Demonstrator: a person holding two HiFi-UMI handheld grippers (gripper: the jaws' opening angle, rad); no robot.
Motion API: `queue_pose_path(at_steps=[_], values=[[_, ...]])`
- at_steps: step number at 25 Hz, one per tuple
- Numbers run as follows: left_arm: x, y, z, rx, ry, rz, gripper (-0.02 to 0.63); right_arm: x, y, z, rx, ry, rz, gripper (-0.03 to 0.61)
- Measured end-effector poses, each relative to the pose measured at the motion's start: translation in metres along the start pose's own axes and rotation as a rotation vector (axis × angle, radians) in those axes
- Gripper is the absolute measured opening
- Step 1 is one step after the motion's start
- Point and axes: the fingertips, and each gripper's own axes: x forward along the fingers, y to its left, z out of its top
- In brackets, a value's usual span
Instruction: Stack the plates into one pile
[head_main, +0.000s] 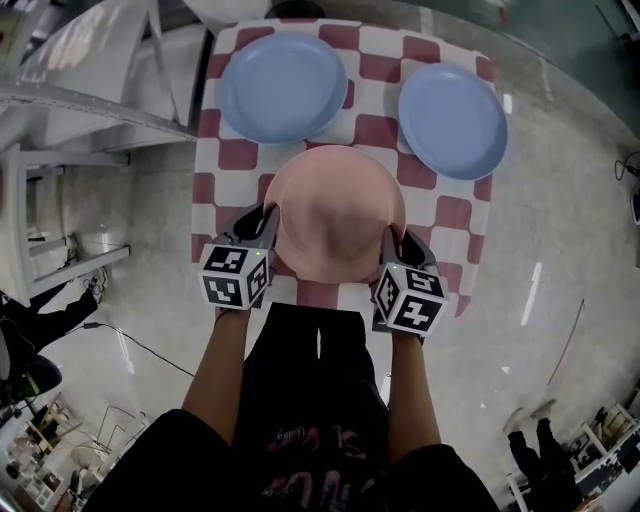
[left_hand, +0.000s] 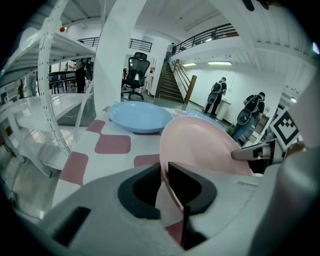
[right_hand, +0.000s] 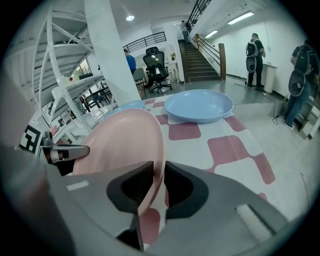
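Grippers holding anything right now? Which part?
Yes. Both hold the round pink plate by its rim. The left gripper has its jaws clamped on the left edge, and the right gripper on the right edge.

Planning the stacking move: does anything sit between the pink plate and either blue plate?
Nothing visible does. Only bare tablecloth lies between the pink plate, held by the left tool and right tool, and the left blue plate or the right blue plate.
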Motion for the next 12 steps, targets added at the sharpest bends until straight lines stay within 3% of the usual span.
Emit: queue_pose_path(at_steps=[12], values=[[-0.01,0.006,0.024,-0.006,-0.035,0.015,0.043,-0.006,0.01,0.026,-0.019,-0.031,0.024,0.069]])
